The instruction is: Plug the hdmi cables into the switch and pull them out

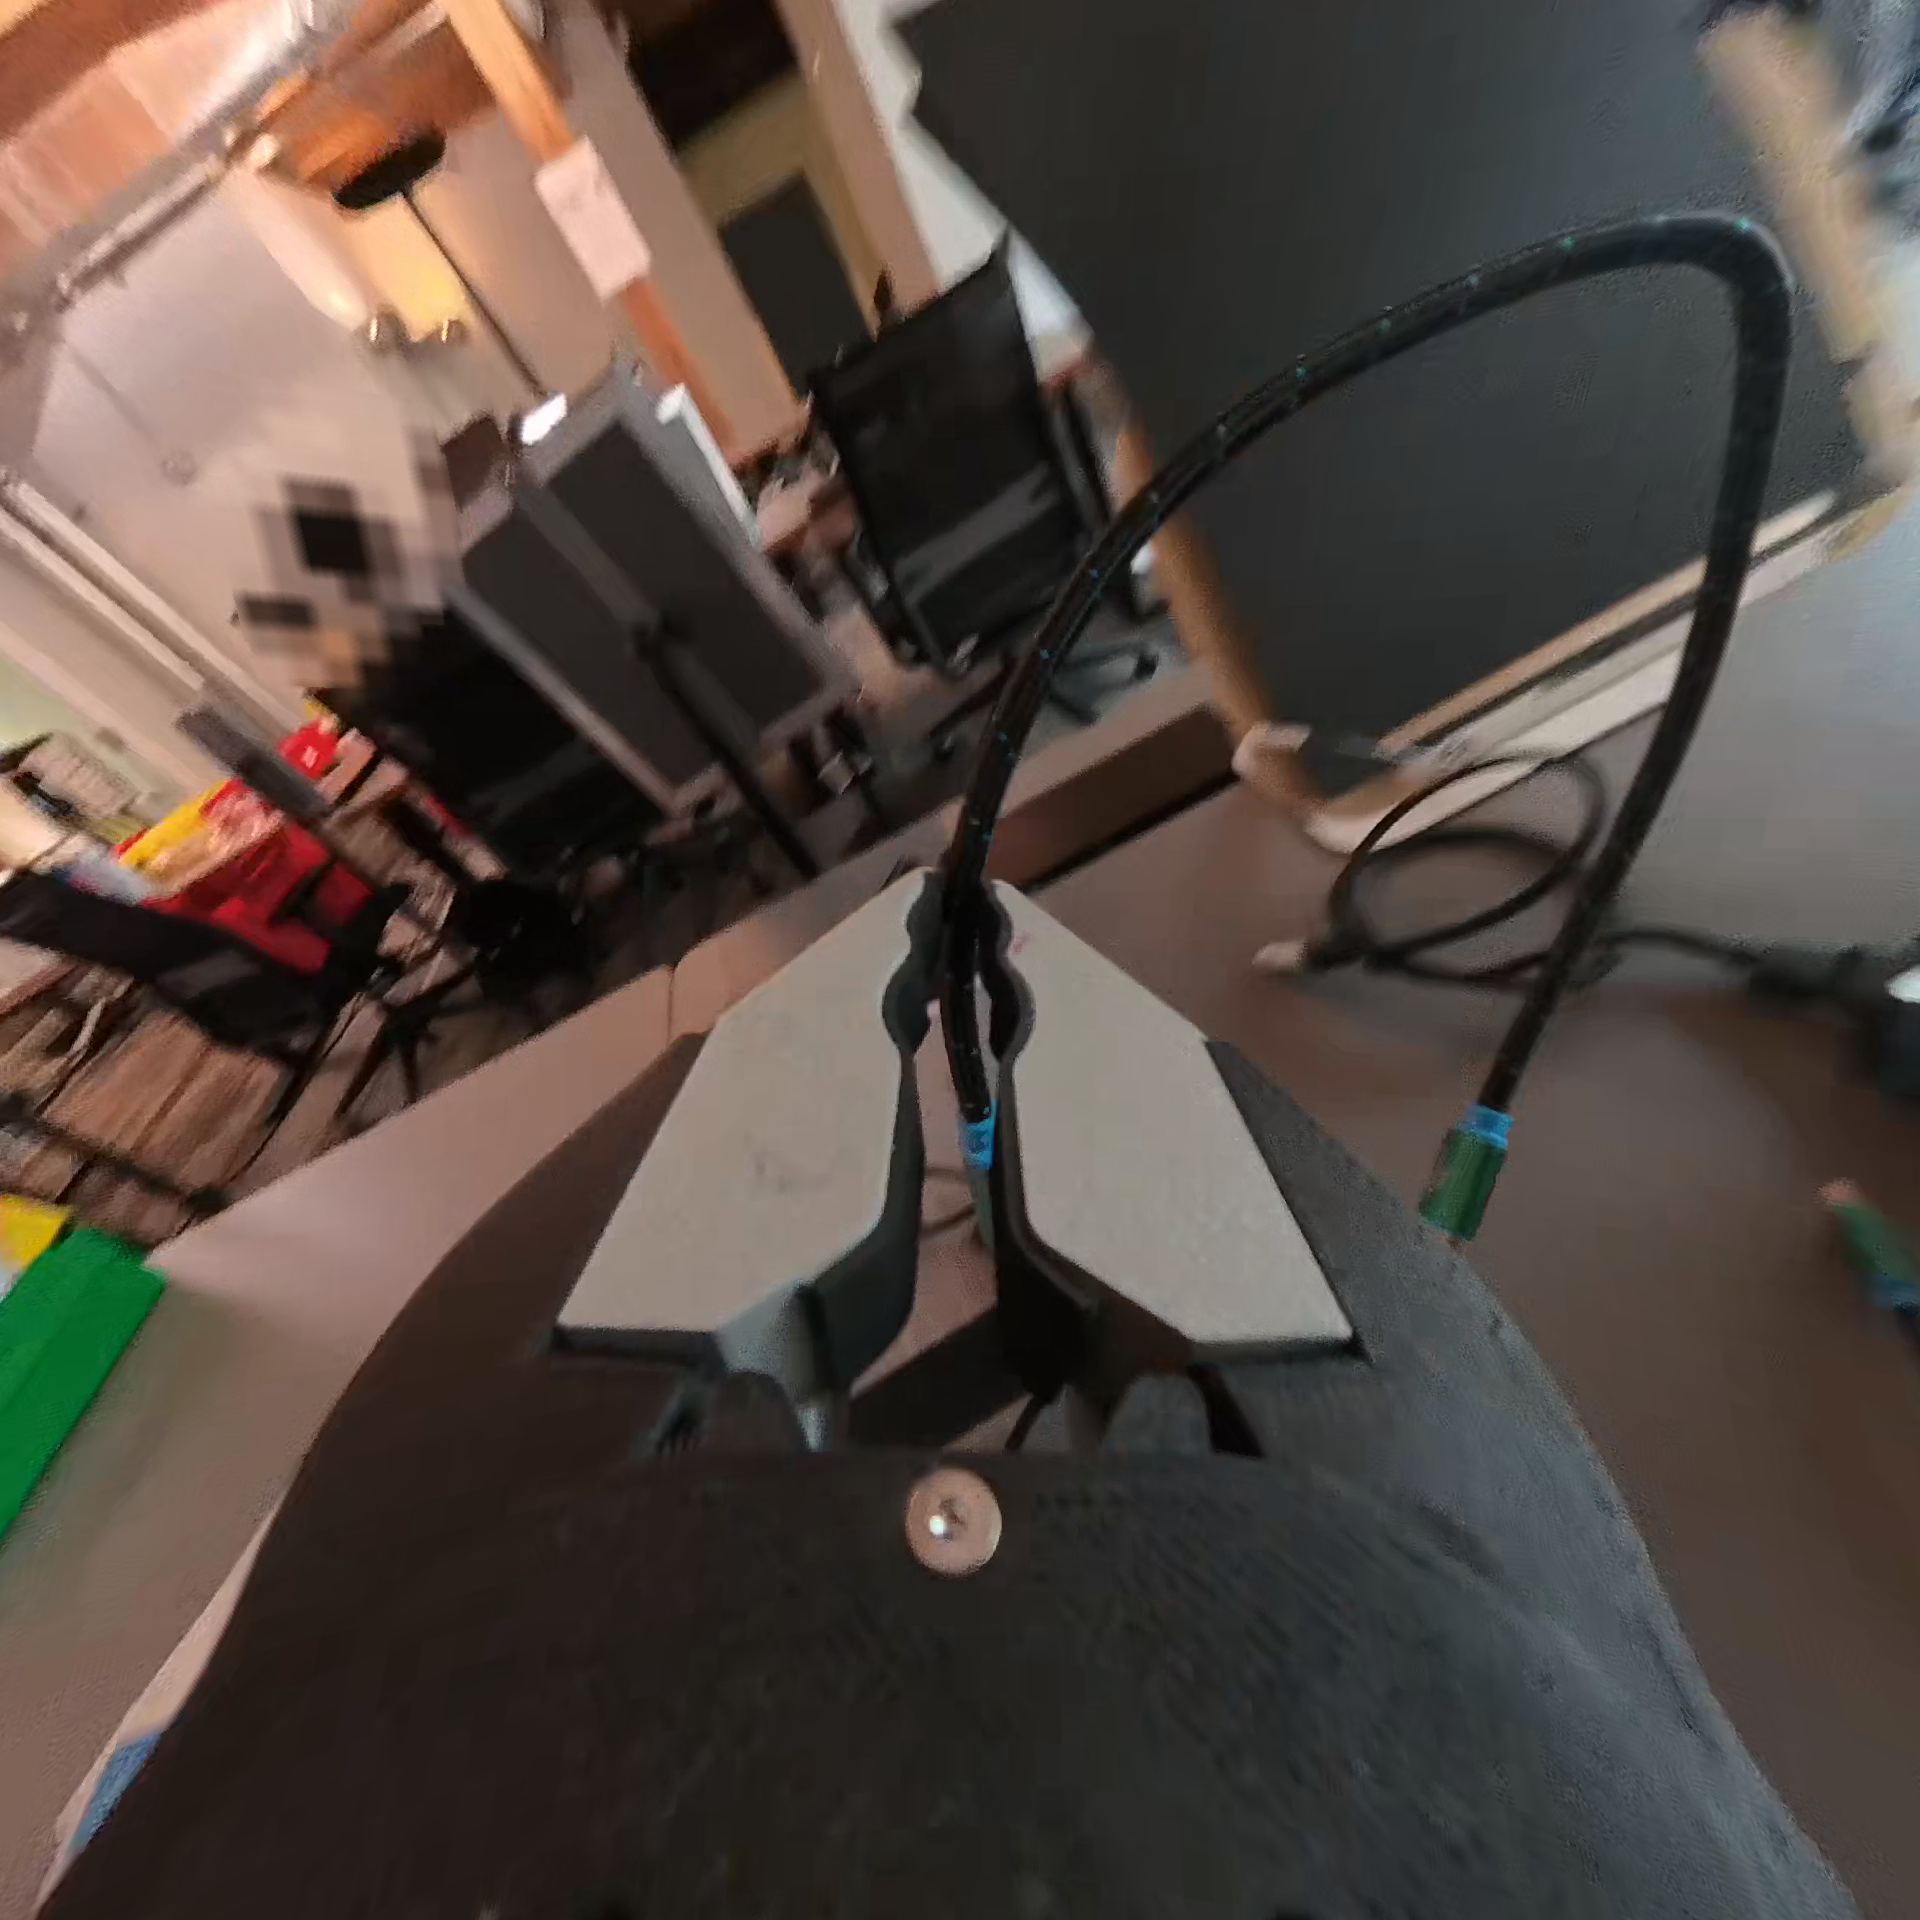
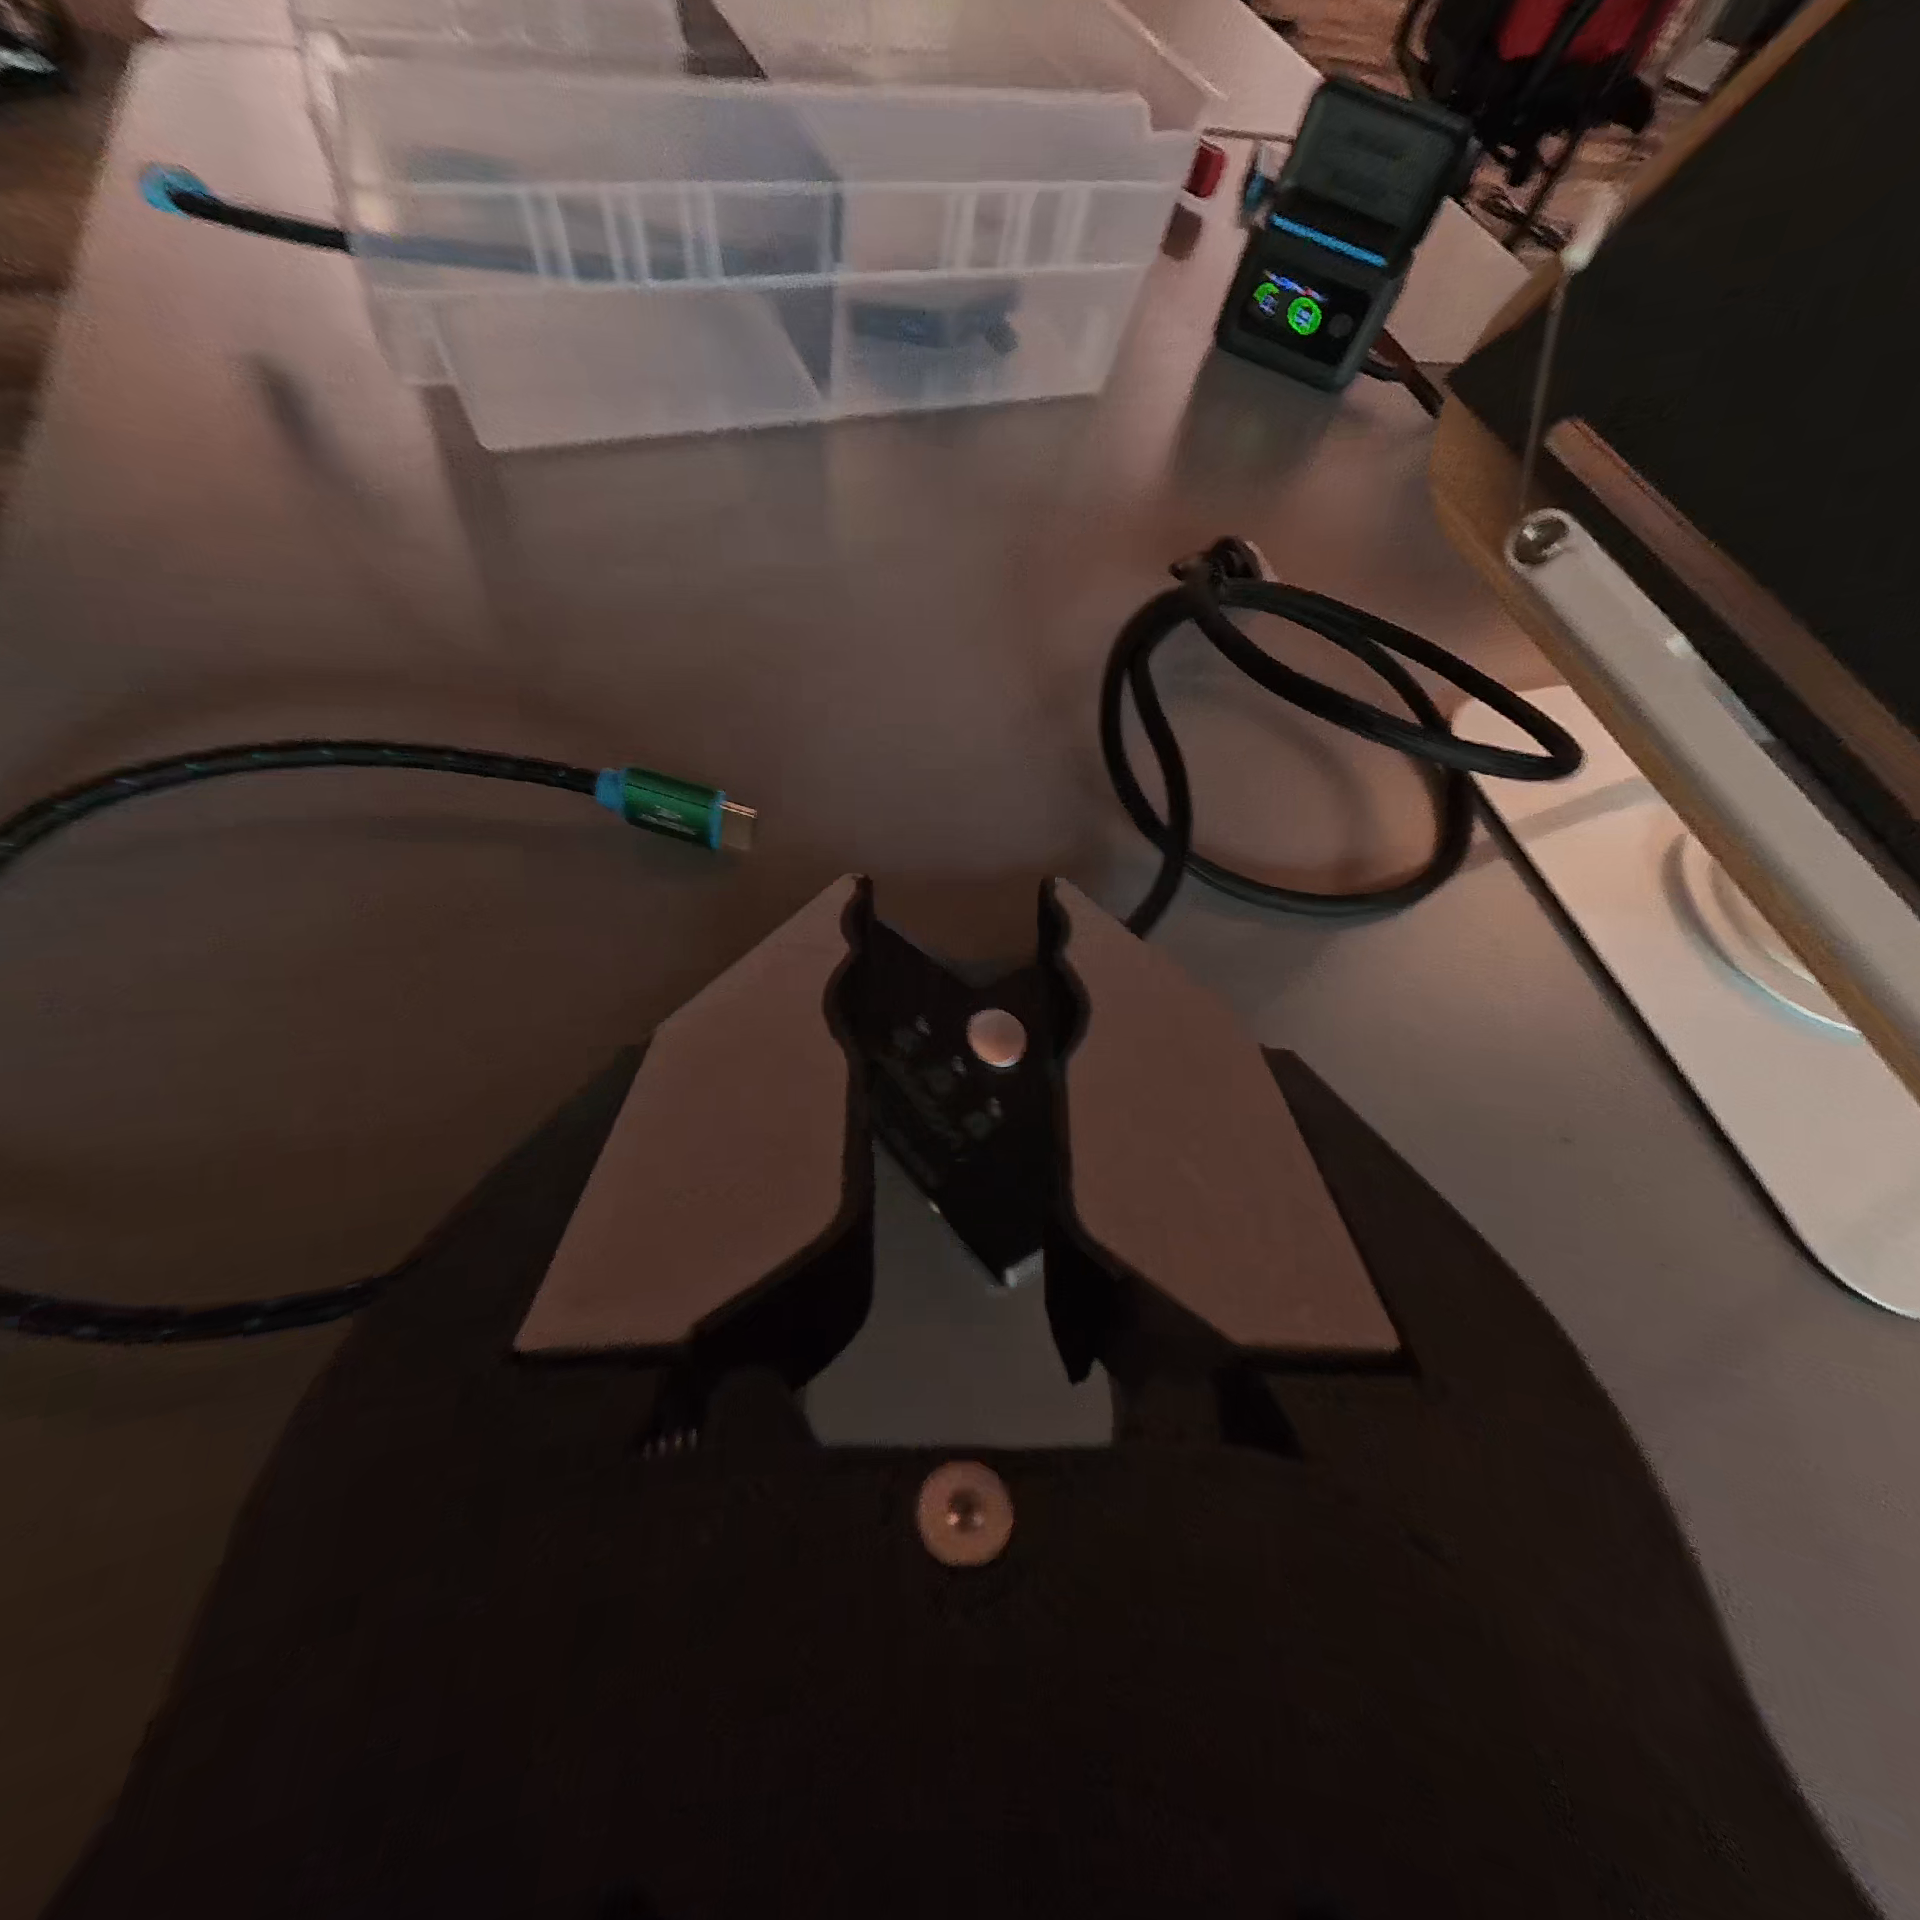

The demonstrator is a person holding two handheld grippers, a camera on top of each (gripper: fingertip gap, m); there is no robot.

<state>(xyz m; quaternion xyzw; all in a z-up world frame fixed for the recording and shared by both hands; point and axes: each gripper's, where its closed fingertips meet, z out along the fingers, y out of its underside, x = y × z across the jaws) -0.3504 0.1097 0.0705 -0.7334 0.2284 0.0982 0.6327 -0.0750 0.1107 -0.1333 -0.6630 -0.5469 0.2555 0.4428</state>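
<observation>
Left claw (image 1: pixel 961 935) pinches the black braided, green-plugged cable (image 1: pixel 1299 364); right claw (image 2: pixel 956 914) clamps the black switch (image 2: pixel 951 1091).

Left hand-held gripper (image 1: pixel 961 940) pinches braided cable (image 1: pixel 1299 364).

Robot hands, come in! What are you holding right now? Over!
Left gripper shut on braided HDMI cable, green plug dangling. Right gripper shut on black switch. Nothing plugged in yet. Coiled black cable ahead on desk.
</observation>
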